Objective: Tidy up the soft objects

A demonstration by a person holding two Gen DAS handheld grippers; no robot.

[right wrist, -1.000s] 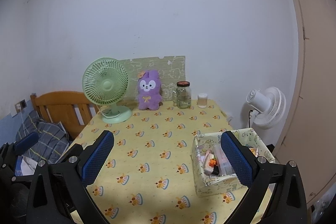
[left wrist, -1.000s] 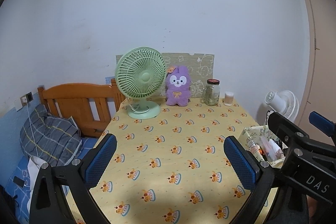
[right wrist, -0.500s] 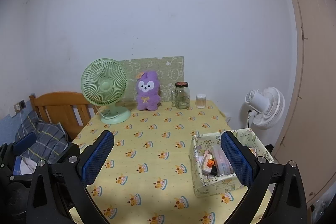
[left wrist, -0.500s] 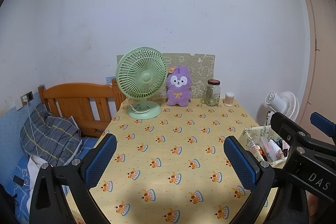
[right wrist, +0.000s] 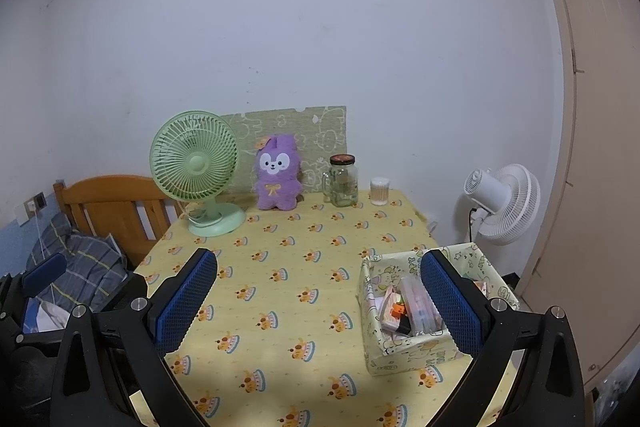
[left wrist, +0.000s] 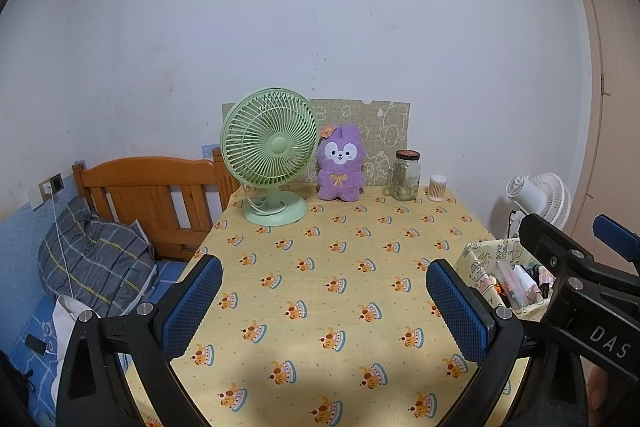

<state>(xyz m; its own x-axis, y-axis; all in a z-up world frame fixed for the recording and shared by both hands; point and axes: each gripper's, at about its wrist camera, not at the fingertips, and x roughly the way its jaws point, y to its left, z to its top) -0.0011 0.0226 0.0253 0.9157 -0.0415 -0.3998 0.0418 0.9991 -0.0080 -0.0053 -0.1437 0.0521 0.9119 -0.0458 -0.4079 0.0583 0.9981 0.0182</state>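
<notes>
A purple plush bunny (left wrist: 340, 165) (right wrist: 278, 173) sits upright at the far edge of the table, leaning on a patterned green board (left wrist: 384, 125). My left gripper (left wrist: 324, 303) hangs open over the near part of the yellow tablecloth (left wrist: 320, 267), far from the plush, with nothing between its fingers. My right gripper (right wrist: 318, 297) is open too, near the table's front; its right finger (right wrist: 450, 303) overlaps a patterned fabric box (right wrist: 400, 351) (left wrist: 480, 267) holding small items. The right gripper's body also appears in the left wrist view.
A green desk fan (left wrist: 270, 155) stands left of the plush; a glass jar (left wrist: 405, 175) and a small cotton-swab tub (left wrist: 437, 187) stand to its right. A wooden bed frame (left wrist: 148, 191) with a plaid pillow (left wrist: 92, 263) lies left, a white fan (right wrist: 502, 205) right.
Both views have shifted slightly, the scene sitting a little lower and farther than before. Both grippers stay open and nothing on the table has moved.
</notes>
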